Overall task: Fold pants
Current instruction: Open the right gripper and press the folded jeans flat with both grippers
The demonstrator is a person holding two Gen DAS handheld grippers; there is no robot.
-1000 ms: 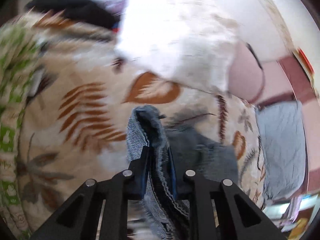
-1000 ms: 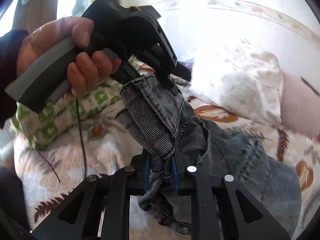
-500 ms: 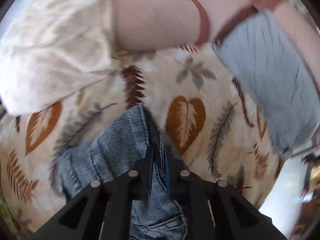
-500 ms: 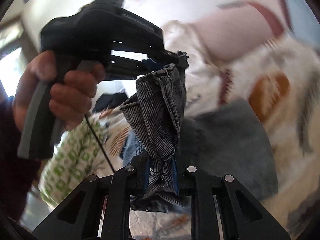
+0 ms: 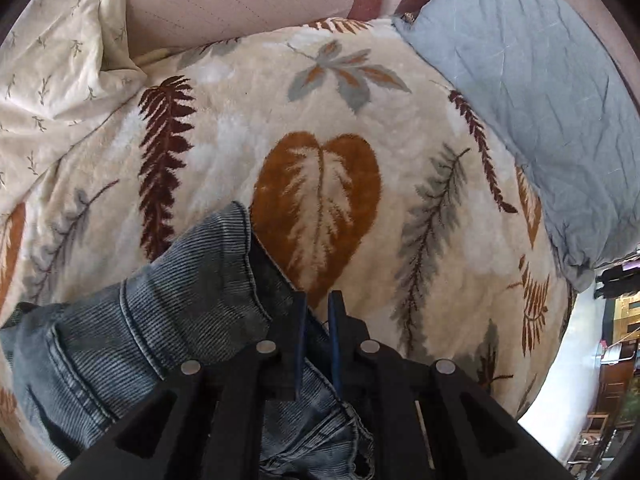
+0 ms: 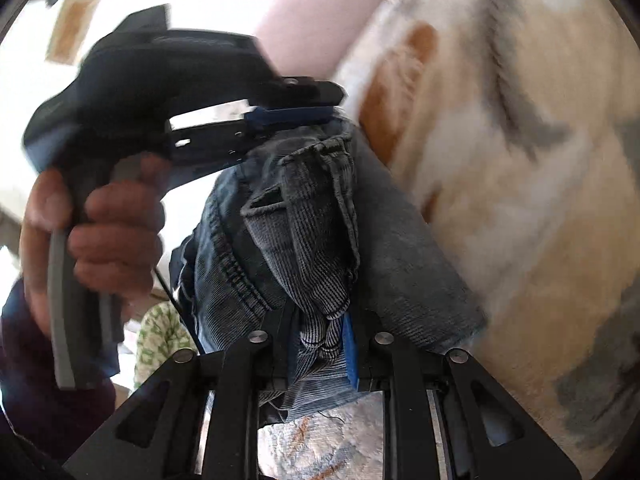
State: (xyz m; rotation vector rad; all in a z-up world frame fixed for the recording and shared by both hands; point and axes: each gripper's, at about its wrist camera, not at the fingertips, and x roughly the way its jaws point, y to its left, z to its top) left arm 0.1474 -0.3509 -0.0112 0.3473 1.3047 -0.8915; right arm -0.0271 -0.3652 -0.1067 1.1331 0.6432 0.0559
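Here, pants (image 5: 168,304) pinched in left gripper (image 5: 318,300) jaws, bunched between right gripper (image 6: 320,332) jaws.

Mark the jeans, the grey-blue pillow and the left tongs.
jeans (image 5: 168,300): left wrist view, on the ribbed denim left of the tongs.
grey-blue pillow (image 5: 540,80): left wrist view, on its creased top face.
left tongs (image 6: 320,108): right wrist view, at the tips above the denim.
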